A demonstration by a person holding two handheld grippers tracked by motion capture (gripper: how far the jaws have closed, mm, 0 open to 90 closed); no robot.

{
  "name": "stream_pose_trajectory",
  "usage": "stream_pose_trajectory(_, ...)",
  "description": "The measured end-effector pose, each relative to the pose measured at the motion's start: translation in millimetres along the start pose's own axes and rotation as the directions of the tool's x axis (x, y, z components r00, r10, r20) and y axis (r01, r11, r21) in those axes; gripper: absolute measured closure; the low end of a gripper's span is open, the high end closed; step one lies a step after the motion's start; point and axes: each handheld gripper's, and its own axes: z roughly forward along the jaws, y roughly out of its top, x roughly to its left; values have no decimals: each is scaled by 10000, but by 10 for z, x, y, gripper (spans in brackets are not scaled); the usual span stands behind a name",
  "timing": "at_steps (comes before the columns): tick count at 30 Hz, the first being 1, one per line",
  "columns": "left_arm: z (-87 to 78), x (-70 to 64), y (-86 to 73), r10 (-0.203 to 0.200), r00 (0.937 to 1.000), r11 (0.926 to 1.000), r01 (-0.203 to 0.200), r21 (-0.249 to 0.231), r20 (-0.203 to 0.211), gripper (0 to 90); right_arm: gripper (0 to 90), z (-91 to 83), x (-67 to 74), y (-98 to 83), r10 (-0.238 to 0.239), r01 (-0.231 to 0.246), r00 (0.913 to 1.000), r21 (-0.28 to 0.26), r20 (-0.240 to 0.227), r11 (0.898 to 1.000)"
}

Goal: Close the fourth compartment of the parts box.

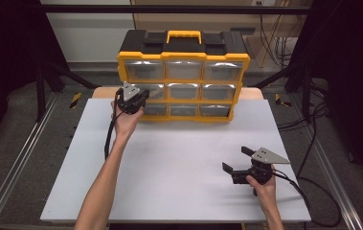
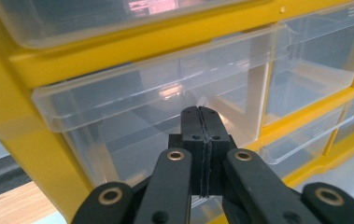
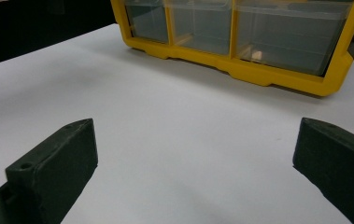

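Presently: left gripper pressed together at the middle-left clear drawer of the yellow organizer; all drawers unopened; right gripper idle, jaws apart.

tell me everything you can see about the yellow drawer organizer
The organizer is a yellow plastic case with a black top and a yellow carry handle. Its front holds three rows of three clear plastic drawers, all pushed in; one bottom drawer holds a small pale item, too small to identify. It stands upright at the far edge of the white table. The left gripper, jaws shut, is at the middle-row left drawer; contact is unclear.
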Motion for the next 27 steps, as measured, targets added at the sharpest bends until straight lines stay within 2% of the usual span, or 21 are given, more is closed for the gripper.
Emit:
stream_pose_trajectory(11, 4, 14, -11, -61, 10000, 10000, 61, 6, -5, 896, 5, 2, 0, -2, -2, 2, 10000, 22, 4, 10000)
stream_pose_trajectory(17, -79, -3, 4, -36, 9999, 9999, 38, -162, 107, 882, 5, 7, 4, -7, 28, -28, 10000, 76, 4, 10000)
stream_pose_trajectory(22, -181, -27, 6, -115, 9996, 9992, 124, -368, 268, 837, 5, -3, 0, 0, 35, -35, 10000, -2, 25, 10000)
stream_pose_trajectory(27, -291, -39, -10, -271, 9979, 9982, 302, -523, 594, 744, 5, 2, 0, -5, 33, -33, 10000, 30, 22, 10000)
